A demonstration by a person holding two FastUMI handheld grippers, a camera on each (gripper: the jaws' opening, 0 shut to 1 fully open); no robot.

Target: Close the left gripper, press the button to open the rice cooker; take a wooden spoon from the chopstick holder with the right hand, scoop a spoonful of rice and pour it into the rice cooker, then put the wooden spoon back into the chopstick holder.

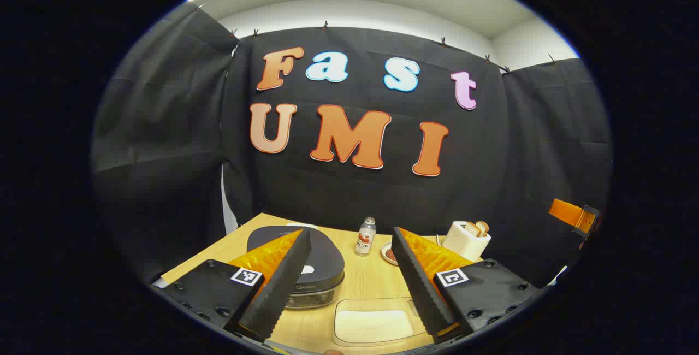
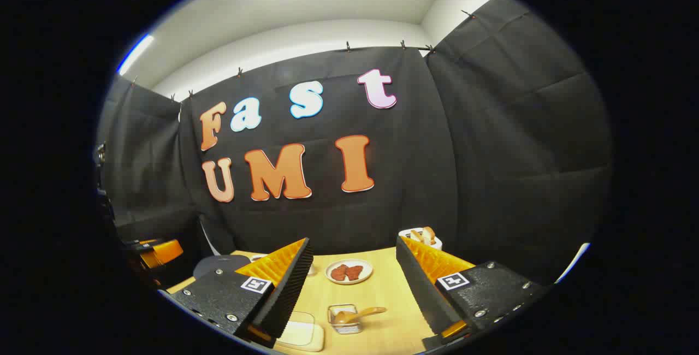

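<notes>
On the wooden table (image 1: 377,281), I take the rice cooker (image 1: 322,267) as my landmark: it sits closed, lid down, at the table's left in the left gripper view. Just right of the cooker and nearer to me lies a clear tray of rice (image 1: 374,323). Beyond the cooker to its right stand a small bottle (image 1: 366,236), then a small plate (image 1: 390,253), then a white toaster (image 1: 466,240) with bread in it. My left gripper (image 1: 352,284) hangs above the table with its jaws spread wide, nothing between them, one finger over the cooker's lid.

In the right gripper view, the cooker (image 2: 221,265) shows far left. Well right of it a wire holder (image 2: 345,319) carries the wooden spoon (image 2: 357,315), lying tilted, beyond it the plate (image 2: 349,271). My right gripper (image 2: 355,289) is released too, empty, above the holder.
</notes>
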